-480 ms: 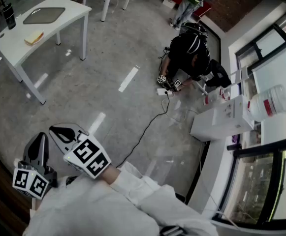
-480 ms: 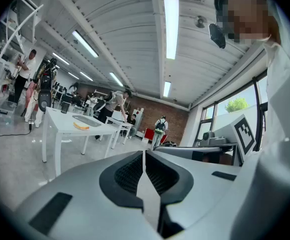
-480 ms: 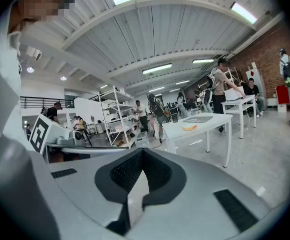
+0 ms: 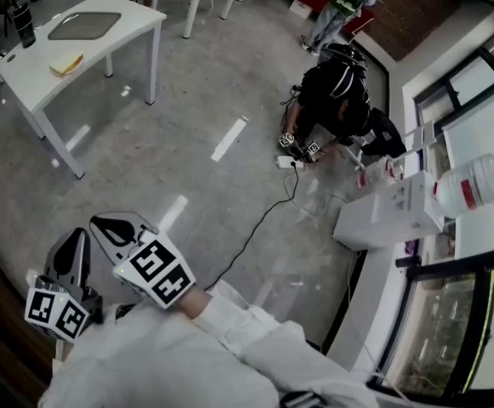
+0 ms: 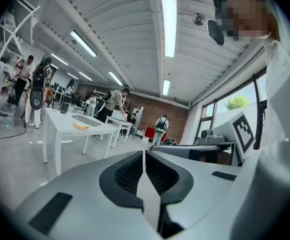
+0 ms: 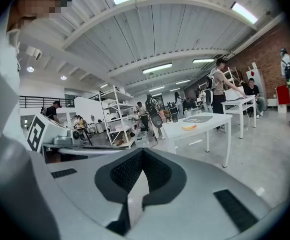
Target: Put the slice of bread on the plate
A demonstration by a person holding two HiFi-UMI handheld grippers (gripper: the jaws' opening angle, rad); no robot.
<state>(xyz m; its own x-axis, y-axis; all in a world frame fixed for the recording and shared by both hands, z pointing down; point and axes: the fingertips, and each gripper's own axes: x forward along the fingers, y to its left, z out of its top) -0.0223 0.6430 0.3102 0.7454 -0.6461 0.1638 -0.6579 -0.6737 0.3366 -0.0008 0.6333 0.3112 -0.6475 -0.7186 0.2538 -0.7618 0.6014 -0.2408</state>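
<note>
Since half a second ago the whole head view has slid a little: the white table (image 4: 102,36) sits slightly further right at about eleven o'clock, while both grippers have barely shifted at seven o'clock. Across the concrete floor (image 4: 195,109), a person (image 4: 336,96) crouches at about one o'clock beside a cable, well apart from the table. The left gripper (image 4: 72,245) and the right gripper (image 4: 110,228) are held close to the body, far from the table, and each gripper view shows its jaws pressed together with nothing between them. On the table lies a flat grey plate (image 4: 83,25), and the slice of bread (image 4: 66,63) rests on the bare tabletop near it, toward the plate's seven o'clock, apart from it. The task looks to be at the approach, with nothing yet grasped. The next move calls for walking to the table, spreading one gripper's jaws and closing them lightly on the slice's edge
</note>
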